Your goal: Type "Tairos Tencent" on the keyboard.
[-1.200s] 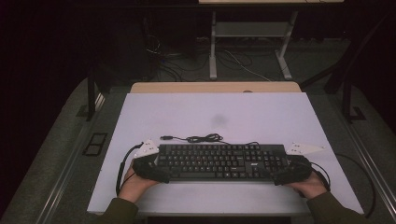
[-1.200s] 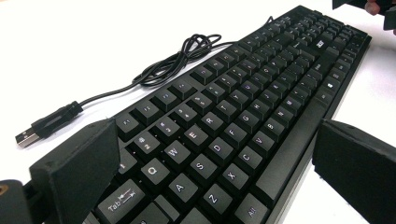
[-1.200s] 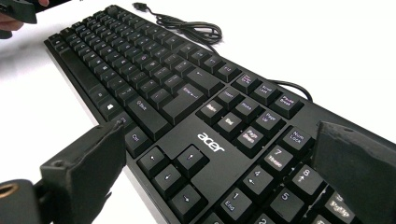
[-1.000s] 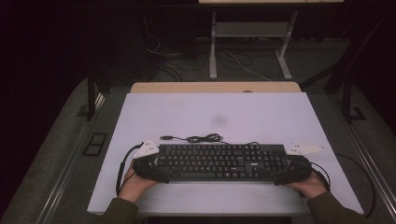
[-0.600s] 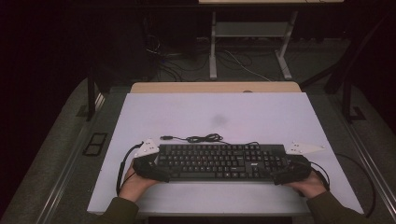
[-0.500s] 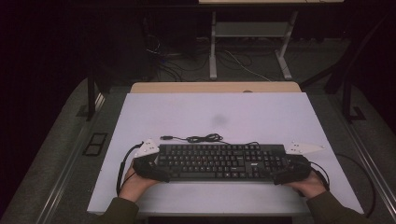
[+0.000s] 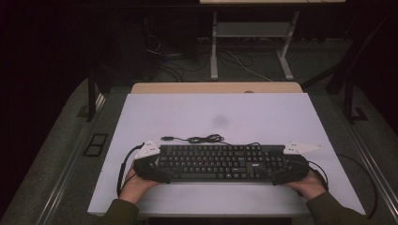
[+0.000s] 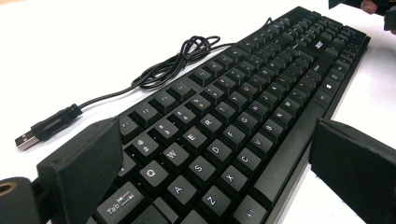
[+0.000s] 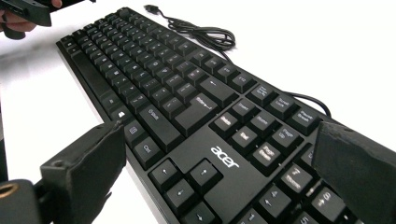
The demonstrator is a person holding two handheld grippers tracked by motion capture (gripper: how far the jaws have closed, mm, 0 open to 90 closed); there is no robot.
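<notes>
A black Acer keyboard (image 7: 220,162) lies lengthwise on the white tabletop (image 7: 211,112), near its front edge. Its cable (image 7: 195,139) sits coiled just behind it, ending in a loose USB plug (image 8: 28,137). My left gripper (image 7: 157,165) is open at the keyboard's left end, one jaw over the back corner by the Tab key and the other beside the front edge (image 8: 217,158). At the right end my right gripper (image 7: 284,168) is open too, its jaws either side of the arrow and number keys (image 9: 219,154). A hand holds each gripper.
Bare white surface stretches behind the keyboard up to a wooden strip (image 7: 216,87) at the far edge. Beyond it stand a metal table frame (image 7: 248,33) and loose cables on the dark floor. Each gripper's own cable trails off the table sides.
My left gripper has edged slightly to the right along the keyboard's left end. The keyboard, its cable and my right gripper stay where they were.
</notes>
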